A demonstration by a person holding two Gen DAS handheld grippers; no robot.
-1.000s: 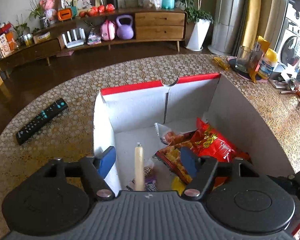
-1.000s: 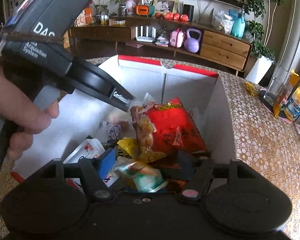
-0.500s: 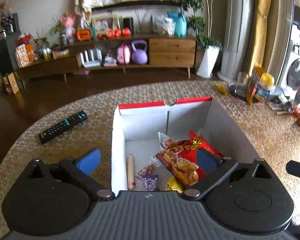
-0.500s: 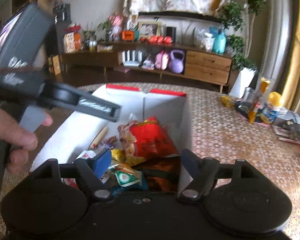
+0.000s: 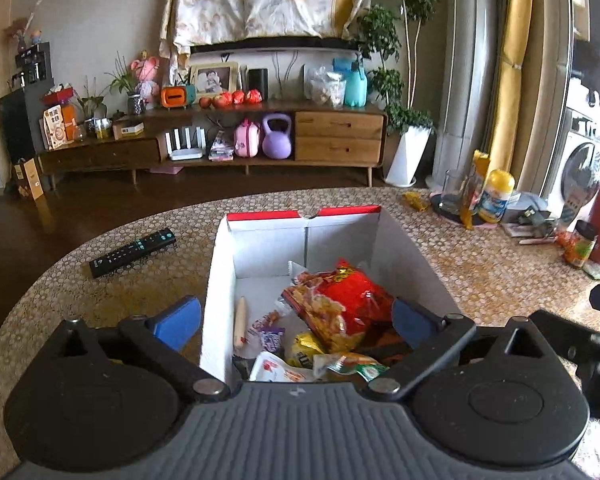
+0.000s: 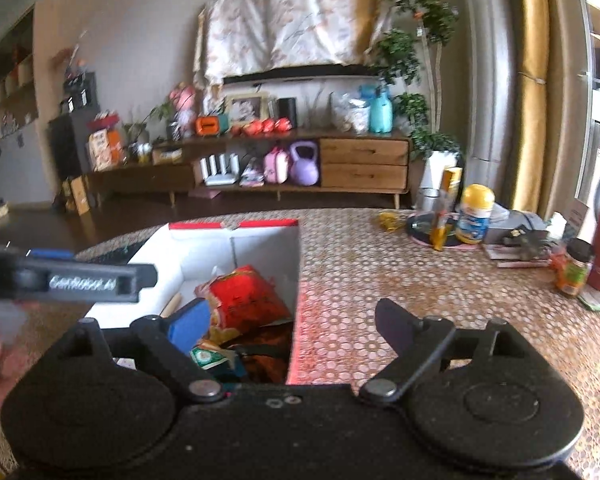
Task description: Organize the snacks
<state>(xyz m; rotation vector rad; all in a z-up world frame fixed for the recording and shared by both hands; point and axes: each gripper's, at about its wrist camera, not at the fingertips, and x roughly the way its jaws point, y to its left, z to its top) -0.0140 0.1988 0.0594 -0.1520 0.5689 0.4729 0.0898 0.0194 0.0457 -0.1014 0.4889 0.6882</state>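
Hovering above box [image 5: 414, 256] on bench [image 5: 480, 264]: left tool [image 5: 296, 322] spread wide, empty; right tool [image 6: 290, 322] likewise wide, empty, straddling box's right wall.

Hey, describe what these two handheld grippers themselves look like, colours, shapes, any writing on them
Both are black plastic. The left gripper has a ribbed grey centre plate, two round black discs and angled link arms with silver pivot pins, ending in blue finger pads. The right gripper is similar, with a smooth black centre. From the side, the left one shows pale lettering, too blurred to read.
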